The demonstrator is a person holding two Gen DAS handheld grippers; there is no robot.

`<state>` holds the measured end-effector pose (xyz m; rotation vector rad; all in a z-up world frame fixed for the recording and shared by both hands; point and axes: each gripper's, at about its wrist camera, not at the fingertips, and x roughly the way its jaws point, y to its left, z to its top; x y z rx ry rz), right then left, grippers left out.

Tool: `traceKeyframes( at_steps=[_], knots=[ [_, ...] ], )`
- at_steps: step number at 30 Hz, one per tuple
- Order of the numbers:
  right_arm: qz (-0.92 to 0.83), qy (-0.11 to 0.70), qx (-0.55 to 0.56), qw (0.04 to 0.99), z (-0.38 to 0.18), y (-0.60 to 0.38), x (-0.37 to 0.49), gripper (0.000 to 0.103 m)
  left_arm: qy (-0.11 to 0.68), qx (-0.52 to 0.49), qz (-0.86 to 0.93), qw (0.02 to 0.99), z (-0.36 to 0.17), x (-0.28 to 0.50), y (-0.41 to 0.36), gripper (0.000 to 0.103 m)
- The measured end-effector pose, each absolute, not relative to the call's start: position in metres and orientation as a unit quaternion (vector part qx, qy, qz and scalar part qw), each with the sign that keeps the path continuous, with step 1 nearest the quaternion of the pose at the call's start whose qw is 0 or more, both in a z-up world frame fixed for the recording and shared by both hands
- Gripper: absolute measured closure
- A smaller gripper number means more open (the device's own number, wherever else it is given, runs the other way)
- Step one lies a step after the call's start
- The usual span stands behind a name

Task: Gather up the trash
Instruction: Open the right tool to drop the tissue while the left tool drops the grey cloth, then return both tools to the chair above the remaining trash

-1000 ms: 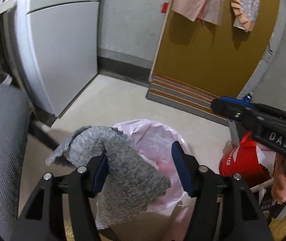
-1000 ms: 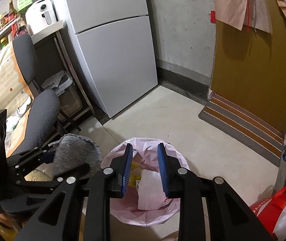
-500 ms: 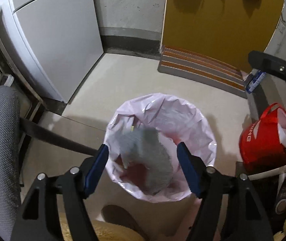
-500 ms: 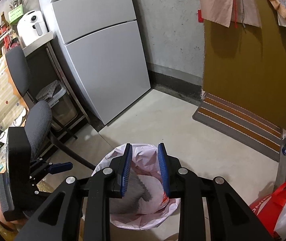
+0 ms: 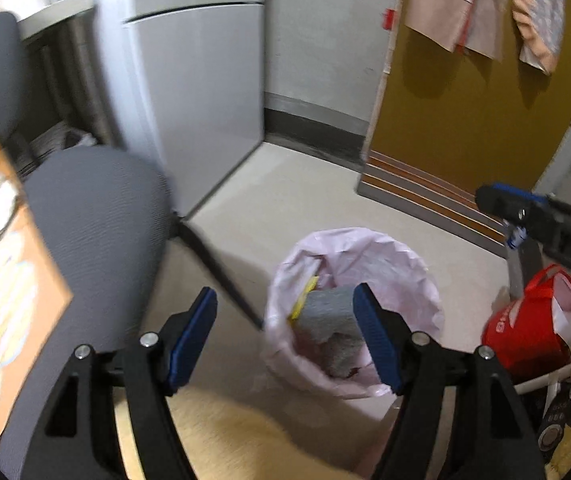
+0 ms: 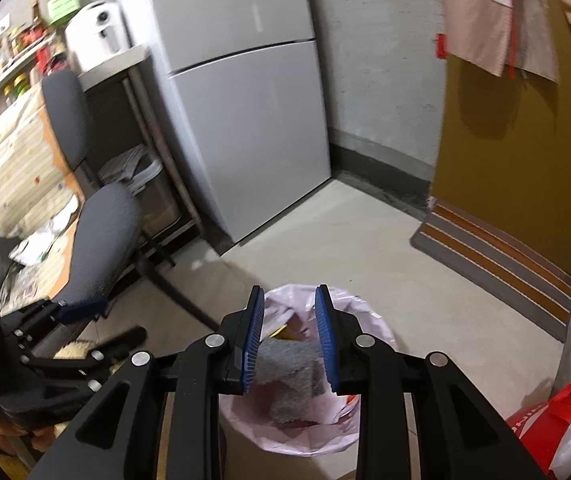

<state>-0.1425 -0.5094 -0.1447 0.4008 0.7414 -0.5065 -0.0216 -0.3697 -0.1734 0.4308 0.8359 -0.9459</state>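
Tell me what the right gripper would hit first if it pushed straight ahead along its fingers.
Probably the grey cloth lying in the pink-lined trash bin. It shows directly between the right gripper's open, empty fingers, below them. Depth is hard to judge; the bin's rim could come first.

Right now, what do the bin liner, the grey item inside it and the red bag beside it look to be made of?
Bin liner: thin pale pink plastic film, crinkled and faintly translucent.
Grey item: soft knitted or fleecy fabric, matte and fuzzy, lying slumped in folds; probably a cloth or garment.
Red bag: glossy, fairly stiff, with white print and loop handles; coated paper or plastic, hard to tell which.
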Motion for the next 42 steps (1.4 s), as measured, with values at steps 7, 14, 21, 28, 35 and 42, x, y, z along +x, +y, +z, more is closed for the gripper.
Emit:
traceKeyframes(
  at_steps=[7,14,21,28,35,42],
  knots=[
    [-0.173,0.385,0.167,0.891,-0.138,-0.463,-0.110,0.074,0.396,0.149,-0.372,0.826,-0.148,0.008,-0.289,0.034],
    [-0.070,0.380,0.117,0.915,-0.111,-0.398,-0.050,0.069,0.393,0.107,-0.279,0.870,-0.119,0.034,-0.197,0.034],
    [0.022,0.385,0.066,0.920,-0.099,-0.328,0.006,0.068,0.392,0.070,-0.186,0.898,-0.104,0.057,-0.114,0.034],
    [0.090,0.408,0.025,0.908,-0.110,-0.263,0.063,0.048,0.384,0.038,-0.109,0.916,-0.097,0.070,-0.048,0.034],
    [0.103,0.430,0.005,0.897,-0.134,-0.214,0.113,0.021,0.397,0.004,-0.070,0.915,-0.108,0.086,-0.003,0.034],
    [0.081,0.470,0.016,0.879,-0.166,-0.207,0.144,0.016,0.405,-0.013,-0.062,0.912,-0.118,0.095,0.016,0.034]
  ],
)
